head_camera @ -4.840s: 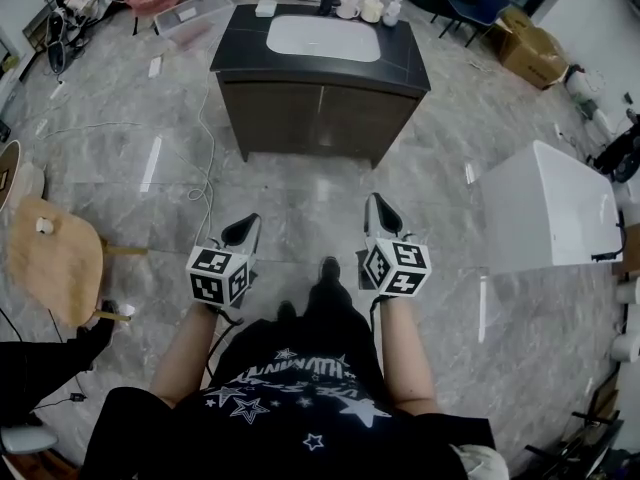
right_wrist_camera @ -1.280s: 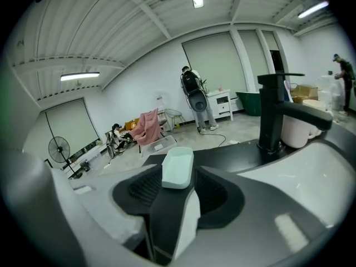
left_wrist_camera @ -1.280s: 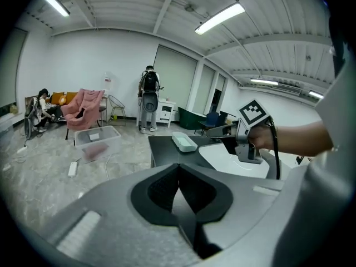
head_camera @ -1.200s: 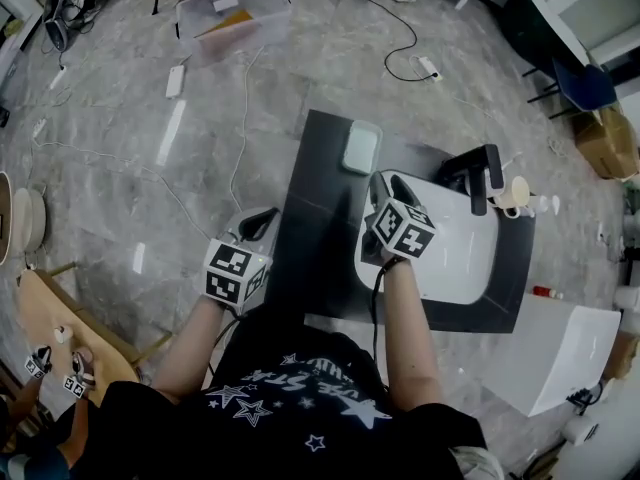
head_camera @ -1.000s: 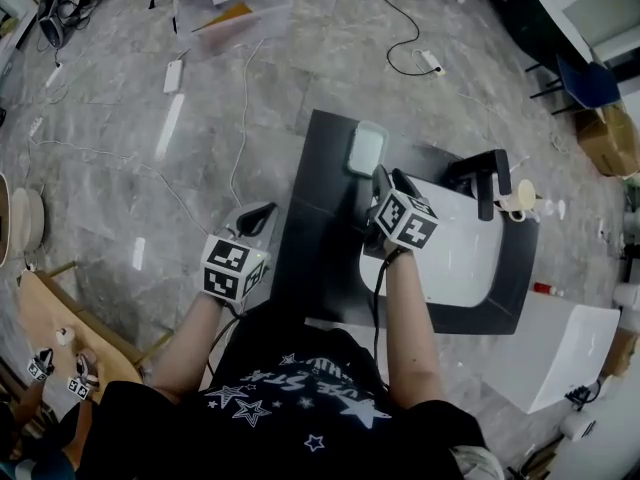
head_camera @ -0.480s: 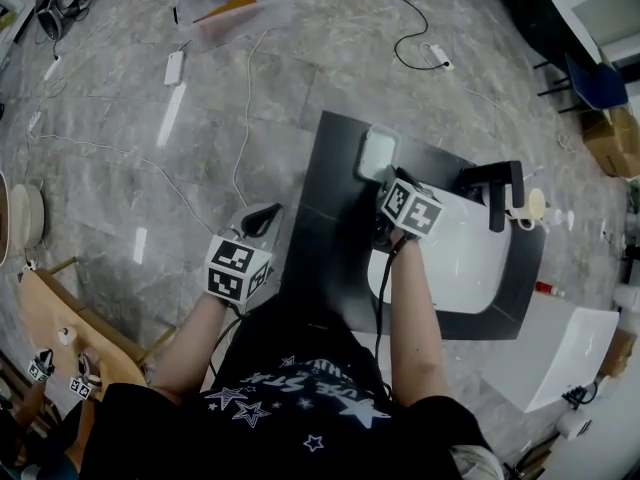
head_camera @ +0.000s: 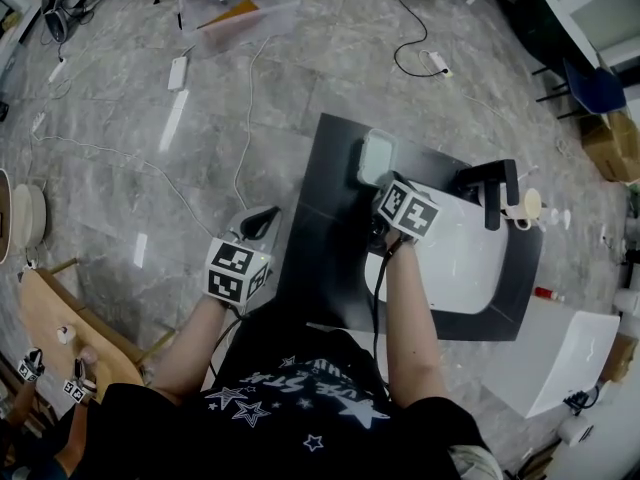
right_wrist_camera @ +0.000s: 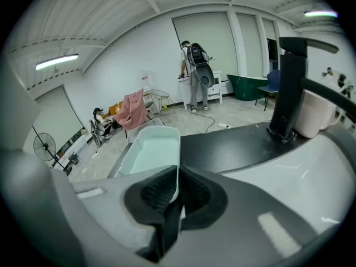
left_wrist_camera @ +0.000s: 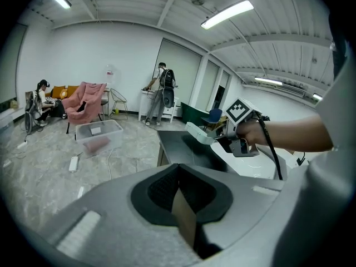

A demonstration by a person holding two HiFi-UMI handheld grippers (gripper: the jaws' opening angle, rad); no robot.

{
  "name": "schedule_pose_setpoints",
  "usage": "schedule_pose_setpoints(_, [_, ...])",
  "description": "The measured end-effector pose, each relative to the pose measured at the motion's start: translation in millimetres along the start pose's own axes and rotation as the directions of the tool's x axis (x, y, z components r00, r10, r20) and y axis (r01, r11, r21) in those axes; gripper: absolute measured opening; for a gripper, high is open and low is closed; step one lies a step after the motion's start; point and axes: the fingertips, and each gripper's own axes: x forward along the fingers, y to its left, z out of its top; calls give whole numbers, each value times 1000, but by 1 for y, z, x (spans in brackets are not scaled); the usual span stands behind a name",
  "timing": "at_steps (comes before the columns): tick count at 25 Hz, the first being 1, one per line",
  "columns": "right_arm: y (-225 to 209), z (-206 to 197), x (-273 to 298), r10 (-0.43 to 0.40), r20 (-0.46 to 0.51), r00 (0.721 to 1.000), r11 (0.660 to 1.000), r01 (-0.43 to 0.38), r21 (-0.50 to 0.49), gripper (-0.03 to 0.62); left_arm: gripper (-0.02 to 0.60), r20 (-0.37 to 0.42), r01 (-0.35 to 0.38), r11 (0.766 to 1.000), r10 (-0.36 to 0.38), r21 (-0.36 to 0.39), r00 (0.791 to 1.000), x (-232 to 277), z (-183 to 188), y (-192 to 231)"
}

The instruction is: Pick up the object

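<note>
Now, your right gripper [head_camera: 386,181] is closing to a narrow pinch on the pale green tray [head_camera: 376,156], with the pads pressed on either side of its right long wall near the end closest to you. The tray is at the far left part of the dark counter [head_camera: 325,218], open side up. Its far end reaches the counter's far edge. From the left gripper view the tray [left_wrist_camera: 197,132] looks raised a little off the stone, though I cannot tell for sure that it is clear.

The tray's long axis runs away from you, nearly in line with your right gripper's jaws. In the right gripper view the tray [right_wrist_camera: 150,152] stretches straight ahead of the gripper [right_wrist_camera: 177,194].

To the tray's left the counter is bare out to its left edge. To its right, the rim of the white sink basin [head_camera: 460,258] lies just beside it. The black faucet [head_camera: 490,183] and a cup [head_camera: 528,205] stand well apart on the basin's far right. Past the far edge is open floor, crossed by a cable [head_camera: 245,118].

Your left gripper [head_camera: 262,214] hangs over the floor, off the counter's left edge, with its jaws together on nothing [left_wrist_camera: 178,188].
</note>
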Motion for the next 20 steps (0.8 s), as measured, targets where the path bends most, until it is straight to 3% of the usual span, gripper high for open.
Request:
schedule_pose_setpoints(10, [-16,14,-79,70,106,992,997,-73,23,12,9,54,-16,999,14,39,998,-23,13,-52])
schedule_pose_setpoints(20, [-50,-6,-180,130,195,972,991,-135,13,12,9,112,-18,996,8,87,994,-59,9,-141])
